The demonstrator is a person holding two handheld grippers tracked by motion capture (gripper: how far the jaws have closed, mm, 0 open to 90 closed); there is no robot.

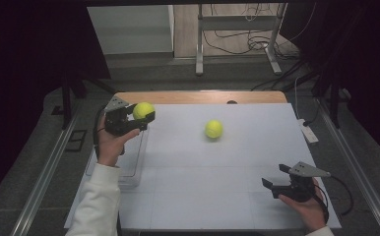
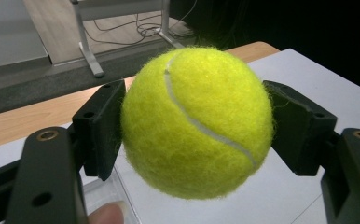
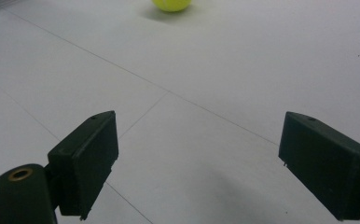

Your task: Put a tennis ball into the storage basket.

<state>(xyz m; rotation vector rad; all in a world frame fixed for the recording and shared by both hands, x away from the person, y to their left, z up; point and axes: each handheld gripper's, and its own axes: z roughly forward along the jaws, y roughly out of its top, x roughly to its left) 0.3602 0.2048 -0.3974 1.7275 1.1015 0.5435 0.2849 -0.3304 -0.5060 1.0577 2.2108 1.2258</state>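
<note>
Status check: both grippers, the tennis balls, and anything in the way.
Left gripper shut on held ball, raised over clear tray. Right gripper open, empty. Second ball loose mid-table. Nothing in the way.

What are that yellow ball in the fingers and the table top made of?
The ball looks like a tennis ball: fuzzy yellow felt, with loose fibres at its edge and a pale curved seam. What lies under the felt cannot be seen. The table top looks like smooth matt white board, perhaps laminate, with thin joint lines and a wood-coloured far edge.
</note>
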